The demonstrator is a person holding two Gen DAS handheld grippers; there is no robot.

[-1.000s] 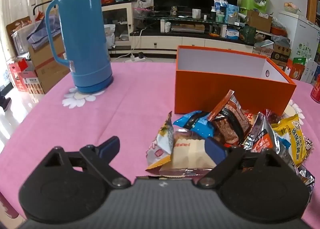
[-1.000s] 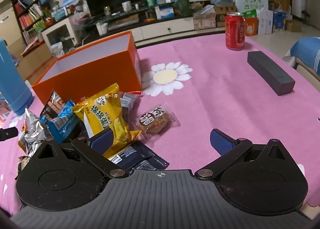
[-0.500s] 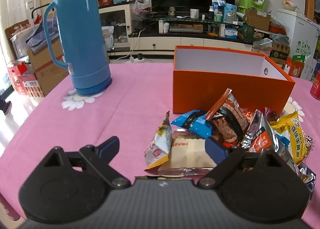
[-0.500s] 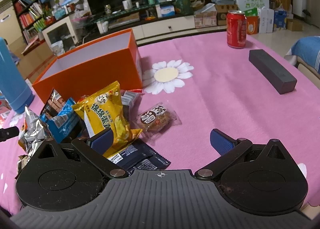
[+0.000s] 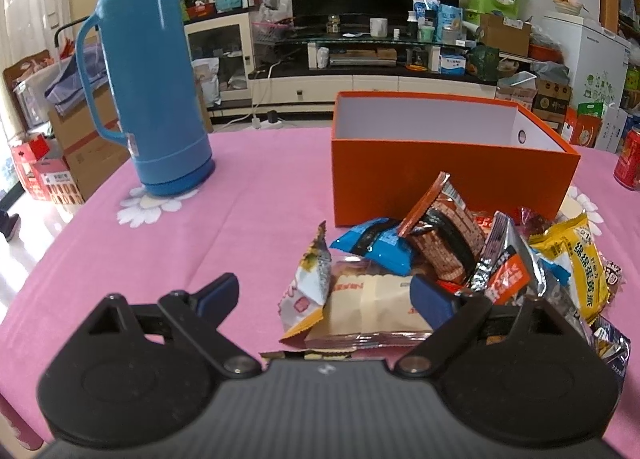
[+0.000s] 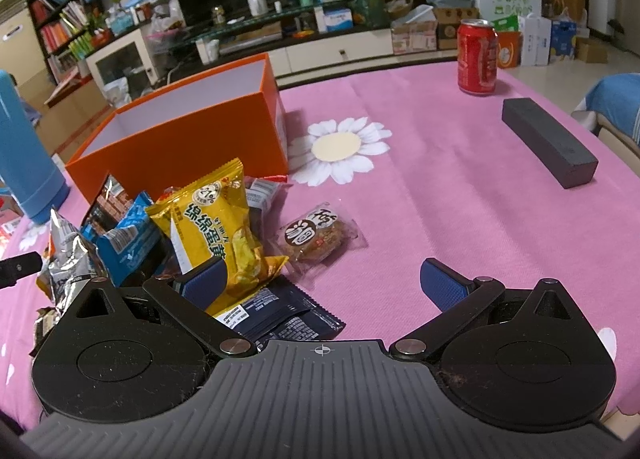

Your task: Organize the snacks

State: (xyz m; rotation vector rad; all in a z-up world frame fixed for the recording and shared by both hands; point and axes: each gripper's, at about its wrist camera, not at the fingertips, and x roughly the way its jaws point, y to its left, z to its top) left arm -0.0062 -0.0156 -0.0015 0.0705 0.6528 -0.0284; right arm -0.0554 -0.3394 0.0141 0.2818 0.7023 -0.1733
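Note:
A pile of snack packets lies on the pink tablecloth in front of an open, empty orange box. My left gripper is open, low over the pile's near left side, with a beige packet between its fingers. In the right wrist view the pile lies left, with a yellow packet, a clear-wrapped round cake apart from it and a dark blue packet. My right gripper is open and empty just short of the cake. The box stands behind.
A tall blue thermos stands at the table's back left. A red soda can and a dark grey block sit at the right. A daisy print marks the cloth beside the box.
Both grippers have drifted slightly; the left view has shifted a little left and back, the right view a little towards the cake. Nothing was grasped or moved.

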